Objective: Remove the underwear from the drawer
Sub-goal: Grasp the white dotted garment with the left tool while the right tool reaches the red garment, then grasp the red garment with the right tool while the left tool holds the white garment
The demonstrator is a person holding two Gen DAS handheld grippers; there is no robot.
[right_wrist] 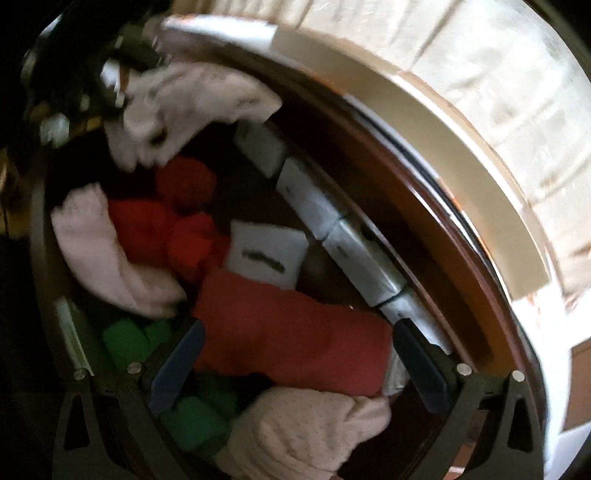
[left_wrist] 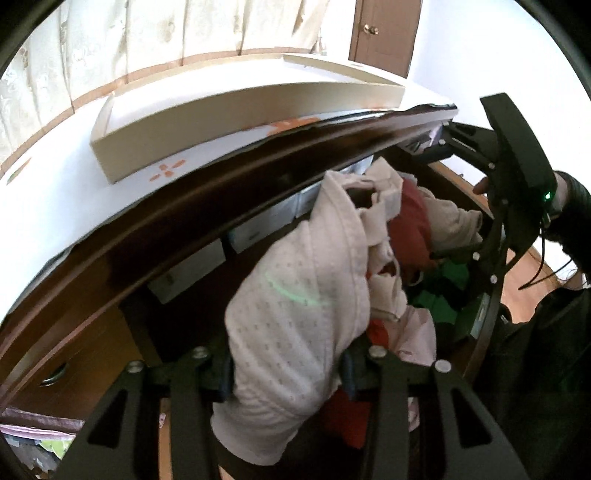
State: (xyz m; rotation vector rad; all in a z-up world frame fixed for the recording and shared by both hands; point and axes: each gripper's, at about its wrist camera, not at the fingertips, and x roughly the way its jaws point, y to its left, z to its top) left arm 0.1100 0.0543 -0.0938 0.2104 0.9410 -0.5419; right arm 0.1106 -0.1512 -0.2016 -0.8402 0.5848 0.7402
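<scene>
My left gripper (left_wrist: pixel 287 376) is shut on a pale pink dotted pair of underwear (left_wrist: pixel 295 317), which hangs above the open brown drawer (right_wrist: pixel 406 232) and trails toward the clothes below. In the right wrist view the same pale garment (right_wrist: pixel 192 99) dangles at the top left, blurred. My right gripper (right_wrist: pixel 299 363) is open wide inside the drawer, with a folded red garment (right_wrist: pixel 291 332) lying between its blue pads (right_wrist: pixel 177 365); I see no pressure on it. Around it lie more red (right_wrist: pixel 184 181), pink (right_wrist: pixel 99 251) and green (right_wrist: pixel 125 339) rolled pieces.
White boxes (right_wrist: pixel 332 225) line the drawer's back wall. A cream tray (left_wrist: pixel 229 122) stands on the white dresser top (left_wrist: pixel 55 206) above. The right tool's black body (left_wrist: pixel 517 162) and a hand in a dark sleeve (left_wrist: pixel 569 206) are at the right. A brown door (left_wrist: pixel 384 33) is beyond.
</scene>
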